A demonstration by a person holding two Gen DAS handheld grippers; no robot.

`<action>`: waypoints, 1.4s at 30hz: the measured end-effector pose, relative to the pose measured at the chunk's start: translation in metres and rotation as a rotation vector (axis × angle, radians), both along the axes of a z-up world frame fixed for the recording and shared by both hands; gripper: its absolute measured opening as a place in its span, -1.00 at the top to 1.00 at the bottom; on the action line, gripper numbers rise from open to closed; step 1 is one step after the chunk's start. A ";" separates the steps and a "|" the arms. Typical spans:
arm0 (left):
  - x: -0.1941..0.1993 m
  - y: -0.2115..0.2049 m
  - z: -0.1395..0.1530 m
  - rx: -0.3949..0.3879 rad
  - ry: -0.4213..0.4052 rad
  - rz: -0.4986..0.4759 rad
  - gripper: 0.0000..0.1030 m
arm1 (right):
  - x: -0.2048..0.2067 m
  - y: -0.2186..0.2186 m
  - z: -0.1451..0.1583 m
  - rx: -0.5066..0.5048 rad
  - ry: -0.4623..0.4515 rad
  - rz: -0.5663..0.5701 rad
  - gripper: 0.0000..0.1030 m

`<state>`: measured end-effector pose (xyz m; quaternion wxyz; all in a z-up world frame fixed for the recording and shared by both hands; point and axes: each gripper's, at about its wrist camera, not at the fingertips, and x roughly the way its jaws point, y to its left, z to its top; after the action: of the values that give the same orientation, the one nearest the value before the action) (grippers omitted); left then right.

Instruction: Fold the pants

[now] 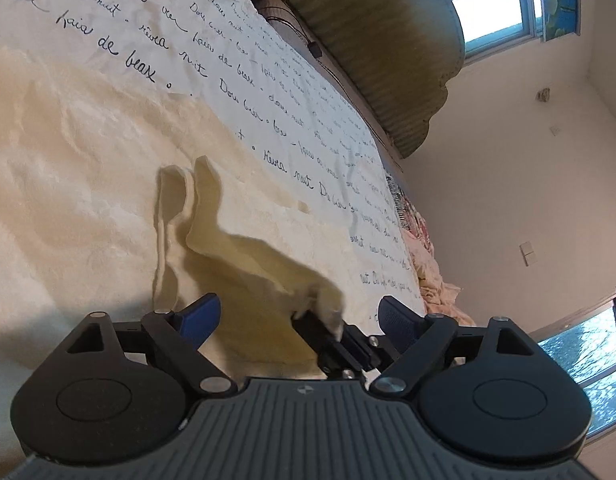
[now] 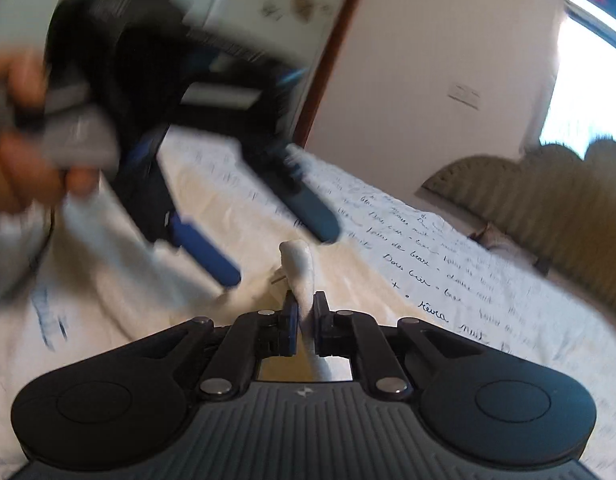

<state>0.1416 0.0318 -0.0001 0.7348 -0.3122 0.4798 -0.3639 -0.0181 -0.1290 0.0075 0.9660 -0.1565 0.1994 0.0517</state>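
Nearest the right wrist camera, the right tongs (image 2: 304, 322) are pressed together, pinching a raised fold of the cream fleecy pants (image 2: 300, 276). In the left wrist view the left tongs (image 1: 302, 314) stand spread wide, nothing pressed between the blue pads (image 1: 202, 314); a lifted flap of the pants (image 1: 244, 256) hangs between them. The rest of the pants lies flat on the bed. Beyond is the white bedsheet printed with black handwriting (image 1: 268, 92), then an olive ribbed headboard (image 1: 379, 60).
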 end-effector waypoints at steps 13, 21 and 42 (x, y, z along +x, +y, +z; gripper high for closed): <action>0.025 -0.016 -0.017 0.090 -0.049 0.108 0.85 | 0.001 0.010 -0.007 0.081 0.061 0.070 0.86; 0.028 -0.015 -0.038 0.271 -0.102 0.098 0.89 | 0.020 0.025 -0.040 0.002 0.193 0.065 0.77; 0.017 -0.026 -0.029 0.357 -0.184 0.109 0.63 | 0.021 -0.114 -0.004 0.147 0.196 -0.258 0.22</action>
<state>0.1585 0.0061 -0.0296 0.8380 -0.1678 0.4498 -0.2595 0.0025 -0.2432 0.0032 0.9494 -0.0527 0.3067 -0.0430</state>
